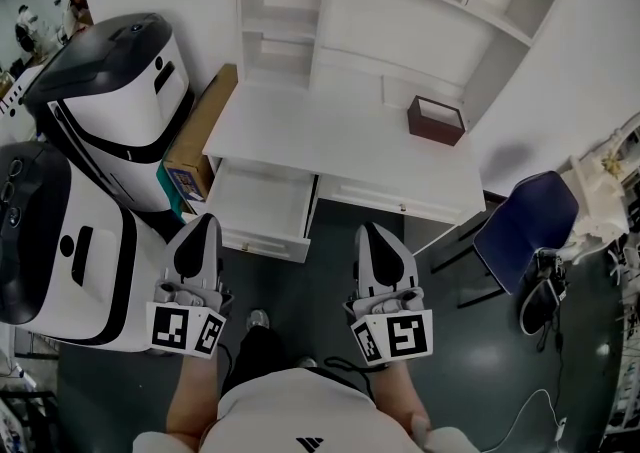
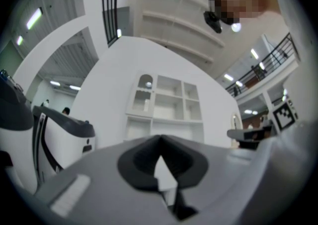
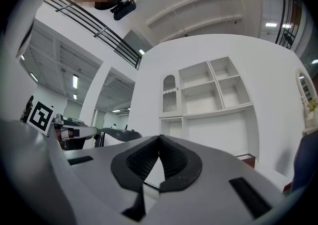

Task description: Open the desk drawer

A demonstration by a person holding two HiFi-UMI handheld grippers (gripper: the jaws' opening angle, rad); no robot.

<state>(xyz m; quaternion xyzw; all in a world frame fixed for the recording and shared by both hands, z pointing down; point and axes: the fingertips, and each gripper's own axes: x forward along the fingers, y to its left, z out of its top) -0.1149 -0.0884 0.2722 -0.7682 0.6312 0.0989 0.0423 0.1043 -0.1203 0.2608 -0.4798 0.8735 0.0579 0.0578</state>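
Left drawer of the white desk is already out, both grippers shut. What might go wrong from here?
1. The open white drawer juts toward the person, just ahead of the left gripper; a step forward could knock it or push it back in.
2. The right gripper is shut too; reaching for the closed right drawer that way would likely get no hold on it.
3. The white-and-black machine crowds the left side, so a swing there may hit it.
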